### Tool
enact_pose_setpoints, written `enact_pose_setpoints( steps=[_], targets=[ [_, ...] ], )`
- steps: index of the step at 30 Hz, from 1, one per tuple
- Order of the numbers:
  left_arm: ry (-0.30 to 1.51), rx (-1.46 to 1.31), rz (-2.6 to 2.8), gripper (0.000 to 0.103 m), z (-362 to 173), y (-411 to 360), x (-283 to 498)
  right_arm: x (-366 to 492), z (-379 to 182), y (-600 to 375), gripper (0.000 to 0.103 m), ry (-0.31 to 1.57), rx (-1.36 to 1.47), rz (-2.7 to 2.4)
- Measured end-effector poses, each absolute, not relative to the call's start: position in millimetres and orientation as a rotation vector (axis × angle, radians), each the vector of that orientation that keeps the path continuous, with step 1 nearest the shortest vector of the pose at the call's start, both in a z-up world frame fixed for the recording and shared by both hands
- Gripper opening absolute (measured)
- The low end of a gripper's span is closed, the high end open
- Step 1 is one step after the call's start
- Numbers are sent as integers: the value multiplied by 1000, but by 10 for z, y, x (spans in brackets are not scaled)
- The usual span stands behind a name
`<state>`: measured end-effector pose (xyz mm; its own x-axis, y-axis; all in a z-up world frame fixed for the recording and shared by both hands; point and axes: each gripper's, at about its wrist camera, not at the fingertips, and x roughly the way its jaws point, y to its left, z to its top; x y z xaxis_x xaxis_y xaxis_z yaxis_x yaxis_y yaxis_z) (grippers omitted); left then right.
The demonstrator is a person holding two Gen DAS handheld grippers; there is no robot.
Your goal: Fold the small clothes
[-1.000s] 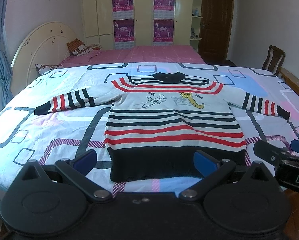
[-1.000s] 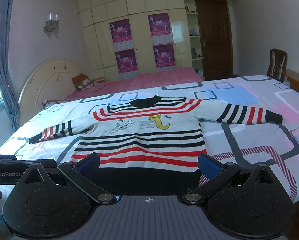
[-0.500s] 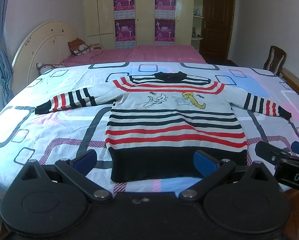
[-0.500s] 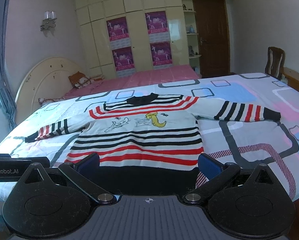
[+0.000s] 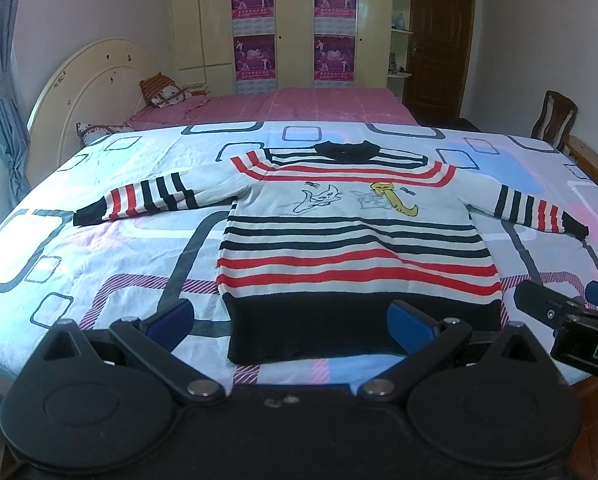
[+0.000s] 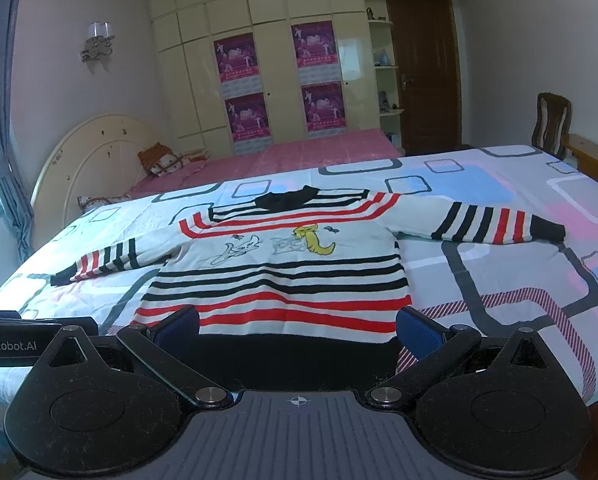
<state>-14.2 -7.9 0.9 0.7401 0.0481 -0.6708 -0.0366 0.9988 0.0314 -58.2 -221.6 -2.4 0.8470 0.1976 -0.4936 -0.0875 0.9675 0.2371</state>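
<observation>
Because both blue-padded grippers, left (image 5: 289, 320) and right (image 6: 297, 326), hang wide open and empty over the bed's near edge, the striped knit sweater (image 5: 351, 240) lies flat on the patterned bedsheet (image 5: 99, 256), sleeves spread, seemingly ready for a first fold.

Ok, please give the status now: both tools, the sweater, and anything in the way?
Left tool open, right tool open, both empty. Sweater flat on bed, sleeves spread, unfolded. Nothing in the way.
</observation>
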Motion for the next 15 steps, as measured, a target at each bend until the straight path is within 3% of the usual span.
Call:
enact_pose_setpoints(
  steps=[15],
  targets=[
    [765,20,53,103,-40,-37,39,-423,-74,-2158,103,553,212,136]
  ],
)
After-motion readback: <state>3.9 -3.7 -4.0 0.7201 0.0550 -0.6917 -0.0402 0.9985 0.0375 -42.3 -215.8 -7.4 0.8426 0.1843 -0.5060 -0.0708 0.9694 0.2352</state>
